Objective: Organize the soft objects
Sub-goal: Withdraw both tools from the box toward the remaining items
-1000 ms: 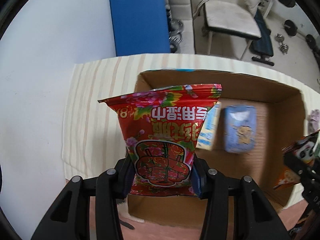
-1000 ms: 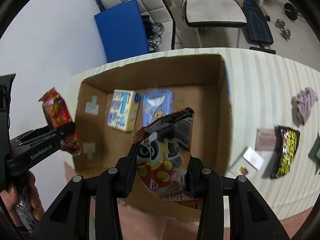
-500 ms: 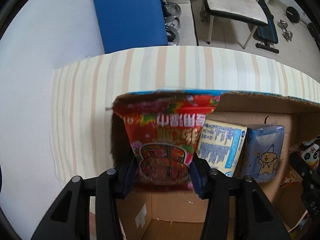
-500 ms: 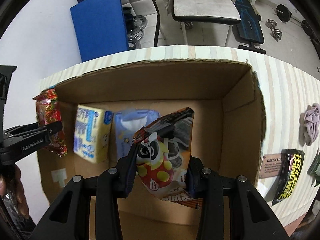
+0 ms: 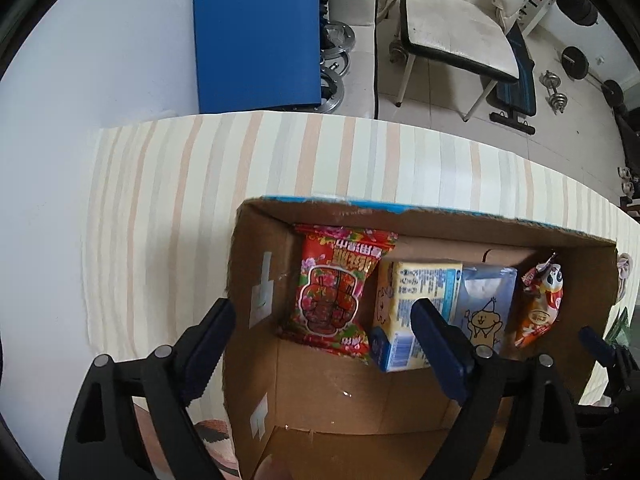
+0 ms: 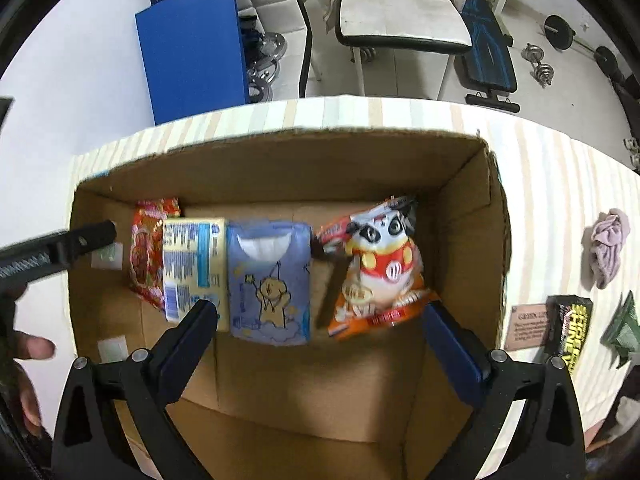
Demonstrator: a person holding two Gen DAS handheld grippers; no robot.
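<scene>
On the striped cloth, the black packet (image 6: 570,336) read "SHINE" in yellow and the brown card (image 6: 526,326) beside it began "GREEN".

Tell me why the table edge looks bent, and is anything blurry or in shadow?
Left wrist view: the fisheye lens bows the striped table and darkens the corners; the red packet is sharp. Right wrist view: the same curving; the panda snack bag looks slightly smeared, and a dark shadow falls on the cardboard box floor beside it.
</scene>
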